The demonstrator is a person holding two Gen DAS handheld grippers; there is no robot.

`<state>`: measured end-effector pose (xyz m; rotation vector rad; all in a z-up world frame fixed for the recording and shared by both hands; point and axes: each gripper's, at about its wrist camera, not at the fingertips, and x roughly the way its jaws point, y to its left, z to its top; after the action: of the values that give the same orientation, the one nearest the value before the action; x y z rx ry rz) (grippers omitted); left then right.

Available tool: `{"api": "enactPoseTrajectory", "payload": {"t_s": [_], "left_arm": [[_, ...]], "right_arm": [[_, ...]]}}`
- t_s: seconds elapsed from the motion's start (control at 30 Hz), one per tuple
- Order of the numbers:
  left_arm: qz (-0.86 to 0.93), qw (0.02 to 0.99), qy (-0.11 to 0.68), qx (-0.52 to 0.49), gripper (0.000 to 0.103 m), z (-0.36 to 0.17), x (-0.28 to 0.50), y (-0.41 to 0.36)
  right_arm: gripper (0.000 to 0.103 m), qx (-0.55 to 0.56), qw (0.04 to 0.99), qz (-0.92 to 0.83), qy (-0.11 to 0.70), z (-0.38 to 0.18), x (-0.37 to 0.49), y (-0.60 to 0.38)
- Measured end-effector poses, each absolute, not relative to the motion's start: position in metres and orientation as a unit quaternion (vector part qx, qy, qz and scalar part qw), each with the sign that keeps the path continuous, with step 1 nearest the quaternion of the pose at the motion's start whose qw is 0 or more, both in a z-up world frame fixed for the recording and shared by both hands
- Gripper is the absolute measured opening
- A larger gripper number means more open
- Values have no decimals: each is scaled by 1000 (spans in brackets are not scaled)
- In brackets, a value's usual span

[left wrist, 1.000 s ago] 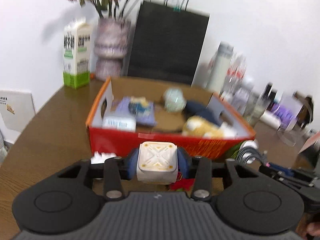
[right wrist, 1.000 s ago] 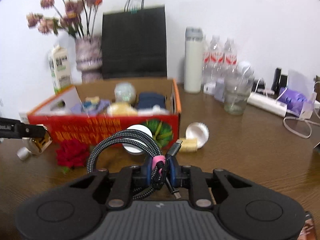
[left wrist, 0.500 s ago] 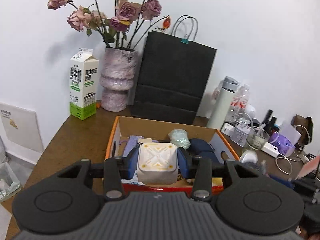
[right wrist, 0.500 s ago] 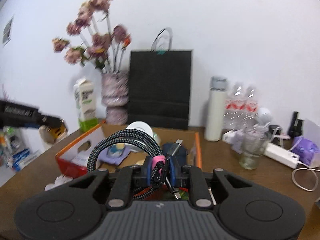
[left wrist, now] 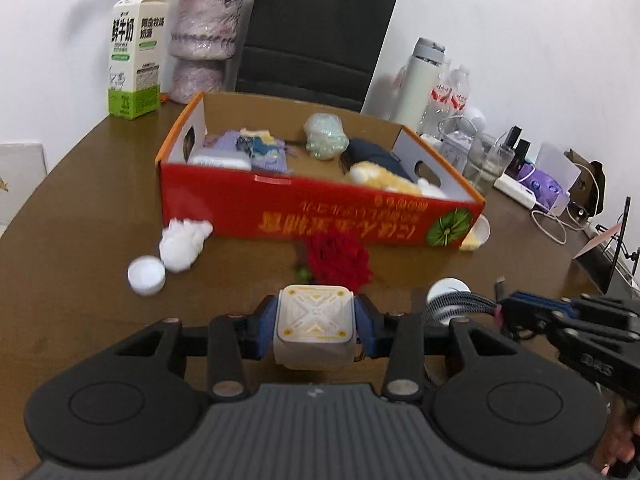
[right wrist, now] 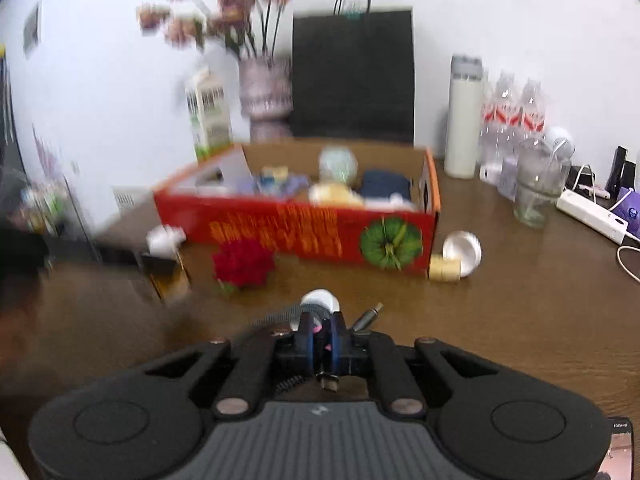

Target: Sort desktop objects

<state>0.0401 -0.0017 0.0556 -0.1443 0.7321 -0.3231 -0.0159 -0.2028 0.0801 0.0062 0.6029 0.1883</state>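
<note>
Nearest, left gripper point(left wrist: 316, 322) clamped on a white cube point(left wrist: 315, 326), fingers point(left wrist: 266, 328) pressed to its 2 sides, low over the counter point(left wrist: 80, 208). Right gripper point(right wrist: 322, 334) pinched on a braided cable point(left wrist: 456, 306); fingers point(right wrist: 305, 336) nearly together, just closed tighter, with the pink band and cable between them, plug sticking out to the right.

Just beyond, on the bare counter: a red rose point(left wrist: 338, 258), a white cap point(left wrist: 146, 274), a white wad point(left wrist: 182, 240), a white disc point(right wrist: 320, 300) behind the cable. At the box's right corner, a small yellowish jar point(right wrist: 444, 268) touching a white lid point(right wrist: 462, 250).

Then the red box point(left wrist: 320, 216), already holding a white case, purple cloth, a pale green ball, something dark blue and something yellow. So partly sorted: roughly 5 in, 2 in hand, about 6 loose outside.

Farthest, against the wall: milk carton point(left wrist: 136, 52), vase point(left wrist: 202, 36), black bag point(left wrist: 316, 36), flask point(left wrist: 420, 80), bottles, glass; probably not for sorting.

Against half a second earlier: both views dropped from above the box, looking over its rim, to in front of its red wall. Cube and cable not released. Cable loop, earlier arched high over the right fingers, now flat and off to the left.
</note>
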Motion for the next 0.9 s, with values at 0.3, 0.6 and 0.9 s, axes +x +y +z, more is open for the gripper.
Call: {"api": "enactPoseTrajectory", "payload": {"t_s": [0.3, 0.6, 0.9], "left_arm": [[-100, 931, 348, -48, 42, 47, 13, -1], [-63, 947, 310, -56, 42, 75, 4, 31], [-101, 950, 285, -76, 42, 133, 115, 33]], "right_arm": [[20, 5, 950, 131, 282, 93, 4, -178], [52, 37, 928, 120, 350, 49, 101, -122], [38, 81, 944, 170, 270, 134, 100, -149]]}}
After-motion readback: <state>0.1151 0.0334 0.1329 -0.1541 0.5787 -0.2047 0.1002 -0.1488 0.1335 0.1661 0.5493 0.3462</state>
